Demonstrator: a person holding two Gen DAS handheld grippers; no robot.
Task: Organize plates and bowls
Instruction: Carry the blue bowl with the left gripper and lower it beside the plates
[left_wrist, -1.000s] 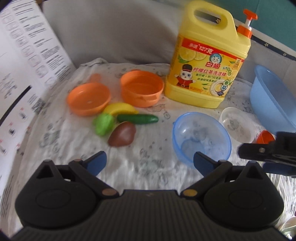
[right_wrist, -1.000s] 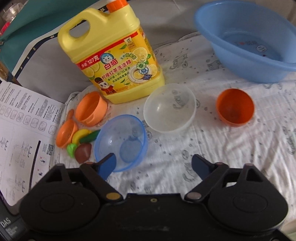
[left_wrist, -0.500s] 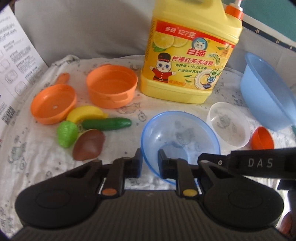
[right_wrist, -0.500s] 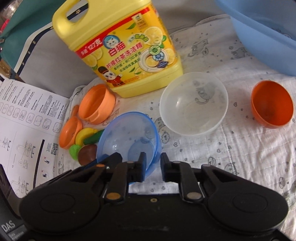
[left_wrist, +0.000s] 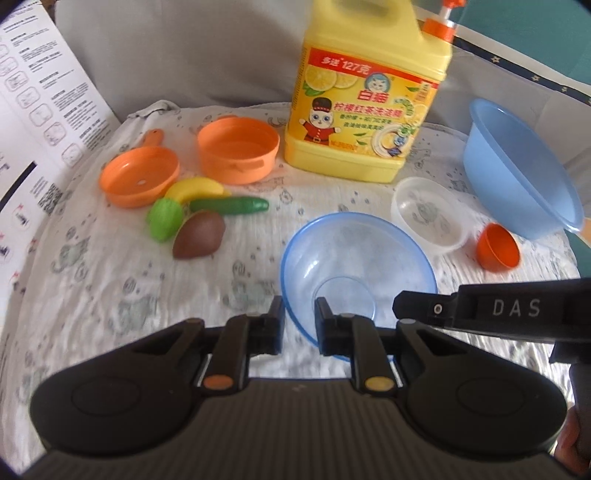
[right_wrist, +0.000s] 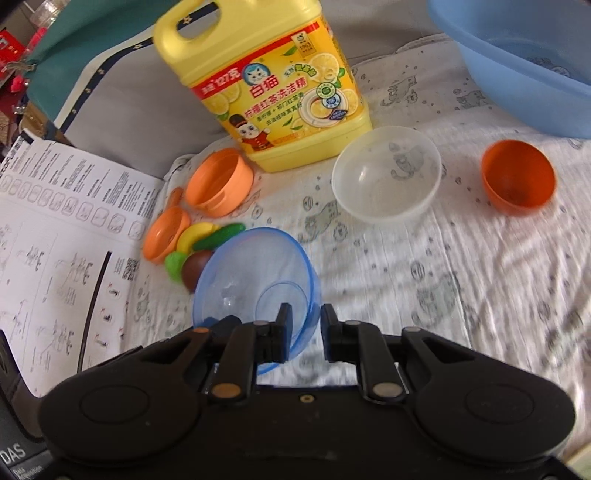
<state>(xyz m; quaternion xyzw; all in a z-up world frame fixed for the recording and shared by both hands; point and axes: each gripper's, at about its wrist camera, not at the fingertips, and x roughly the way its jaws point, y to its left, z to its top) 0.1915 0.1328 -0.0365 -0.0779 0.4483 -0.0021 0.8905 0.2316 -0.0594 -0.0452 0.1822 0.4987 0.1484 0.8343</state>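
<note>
A clear blue bowl (left_wrist: 354, 266) is held at its near rim by both grippers. My left gripper (left_wrist: 299, 325) is shut on its left rim. My right gripper (right_wrist: 306, 332) is shut on its right rim, and the bowl (right_wrist: 255, 288) tilts up to the left, lifted off the cloth. A clear white bowl (left_wrist: 428, 216) (right_wrist: 386, 173) and a small orange bowl (left_wrist: 496, 247) (right_wrist: 517, 177) sit farther right. An orange pot (left_wrist: 238, 149) and an orange pan (left_wrist: 138, 177) sit at the back left.
A yellow detergent jug (left_wrist: 365, 107) (right_wrist: 273, 85) stands at the back. A large blue basin (left_wrist: 517, 170) (right_wrist: 524, 62) is at the far right. Toy banana, cucumber (left_wrist: 229, 205), green and brown fruits (left_wrist: 197, 240) lie left. A printed sheet (right_wrist: 59, 240) lies far left.
Both grippers went from open to shut on the blue bowl's rim. The bowl has since been raised and tilted, and both views pulled back a little.
</note>
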